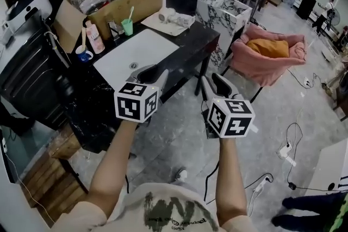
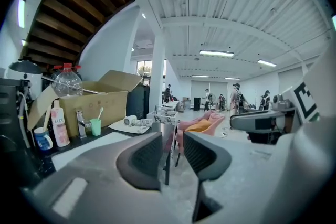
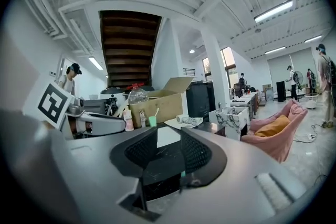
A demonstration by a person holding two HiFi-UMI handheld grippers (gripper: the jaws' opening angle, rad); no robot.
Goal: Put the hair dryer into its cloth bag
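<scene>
L gripper [image 1: 154, 74]: jaws apart, nothing btw them; at near edge of black table [image 1: 187, 43].
R gripper [image 1: 216, 84]: jaws apart too, empty; just beside the L one, over the floor.
Hair dryer [image 1: 175, 18]: far end of the table, lying on a white cloth bag [image 1: 155, 25], we think.
Direction: ahead of both; a bit right of L, left of R.
Long axis: approx across our view, fat end to the left.
Nearer hand: L by a little, we judge.
</scene>
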